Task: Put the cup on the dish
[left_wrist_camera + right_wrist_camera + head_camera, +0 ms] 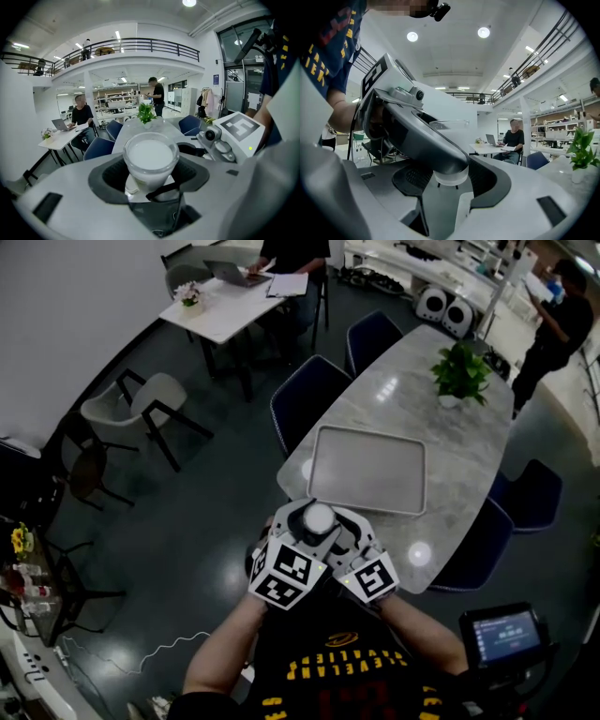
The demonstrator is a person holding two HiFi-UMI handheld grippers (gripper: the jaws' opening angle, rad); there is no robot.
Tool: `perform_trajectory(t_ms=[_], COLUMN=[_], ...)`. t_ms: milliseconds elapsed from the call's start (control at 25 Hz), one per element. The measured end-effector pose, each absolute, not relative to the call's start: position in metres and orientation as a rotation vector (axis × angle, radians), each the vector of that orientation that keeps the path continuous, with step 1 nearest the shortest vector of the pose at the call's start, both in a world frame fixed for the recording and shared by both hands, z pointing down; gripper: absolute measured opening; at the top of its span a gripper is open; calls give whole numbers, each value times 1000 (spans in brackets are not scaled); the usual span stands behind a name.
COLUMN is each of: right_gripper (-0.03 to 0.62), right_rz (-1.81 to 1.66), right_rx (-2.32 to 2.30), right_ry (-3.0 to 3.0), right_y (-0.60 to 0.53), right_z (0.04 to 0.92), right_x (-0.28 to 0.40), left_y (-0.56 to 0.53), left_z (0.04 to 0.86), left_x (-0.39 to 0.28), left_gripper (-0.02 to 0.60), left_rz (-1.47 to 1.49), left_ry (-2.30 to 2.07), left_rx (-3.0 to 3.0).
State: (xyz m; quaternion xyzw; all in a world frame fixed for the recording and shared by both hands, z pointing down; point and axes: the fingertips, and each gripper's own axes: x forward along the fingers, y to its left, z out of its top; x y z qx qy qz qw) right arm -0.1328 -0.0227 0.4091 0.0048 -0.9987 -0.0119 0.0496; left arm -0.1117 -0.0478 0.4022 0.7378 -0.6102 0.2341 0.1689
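A clear cup (319,518) with a white inside is held up in the air just short of the near end of the marble table (441,427). Both grippers meet at it. The left gripper (152,187) is shut on the cup (150,157) low on its body. In the right gripper view the cup's base (450,177) stands between the right gripper's (447,187) black pads, and the left gripper's jaw crosses in front of it. Whether the right jaws press on the cup is hidden. A pale rectangular tray (367,470) lies on the table just beyond the cup.
A potted plant (459,376) stands at the table's far end. Dark blue chairs (307,399) line both sides of the table. A person sits with a laptop at a white table (225,306) at the back, and another person (553,334) stands at the far right.
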Motion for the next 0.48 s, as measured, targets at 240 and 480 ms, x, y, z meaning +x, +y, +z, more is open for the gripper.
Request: perform_trajectory(t_ms=[240,480], right_gripper=[244,244], right_rz=[-25,0], right_rx=[135,310], right_ry=[-3007,-2976], right_y=[-48,-93], right_z=[417,421], right_x=[-137,-145], left_y=[-72,-113], left_z=[409,413], left_x=[-114,-119], left_gripper=[261,261], left_rz=[663,677], left_ry=[-1644,-1506], left_rx=[2178,2284])
